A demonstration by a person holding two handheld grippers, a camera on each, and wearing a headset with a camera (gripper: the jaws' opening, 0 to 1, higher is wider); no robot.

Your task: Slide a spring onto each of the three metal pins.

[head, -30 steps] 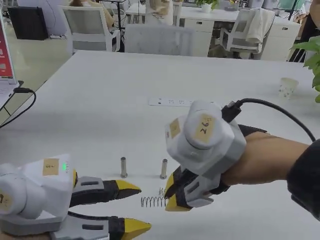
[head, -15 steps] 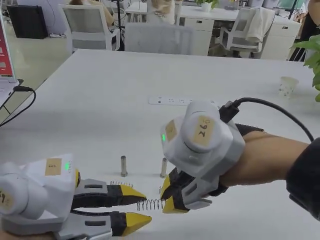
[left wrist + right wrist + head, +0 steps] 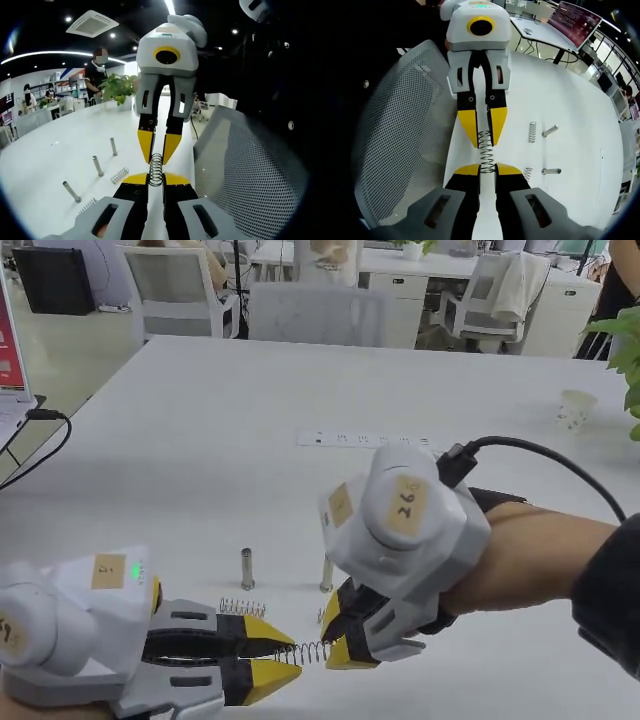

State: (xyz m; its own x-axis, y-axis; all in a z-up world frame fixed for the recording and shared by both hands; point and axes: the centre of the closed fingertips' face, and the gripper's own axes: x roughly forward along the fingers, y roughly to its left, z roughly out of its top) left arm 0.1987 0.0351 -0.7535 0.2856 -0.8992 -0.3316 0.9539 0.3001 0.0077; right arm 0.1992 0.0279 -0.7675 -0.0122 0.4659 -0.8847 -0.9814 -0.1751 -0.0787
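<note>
Head view: white table [image 3: 200,440] carried the work. Left tongs [image 3: 285,660] and right tongs [image 3: 335,645] faced tip to tip, each clamped narrow on one end of the same spring [image 3: 307,651], just in front of the pins [image 3: 247,570]. Left gripper view: three upright pins, loose spring [image 3: 120,175] lying beside them.

Left gripper [image 3: 283,660] low at left, jaws closed, right gripper [image 3: 338,645] facing it tip to tip, jaws closed
</note>
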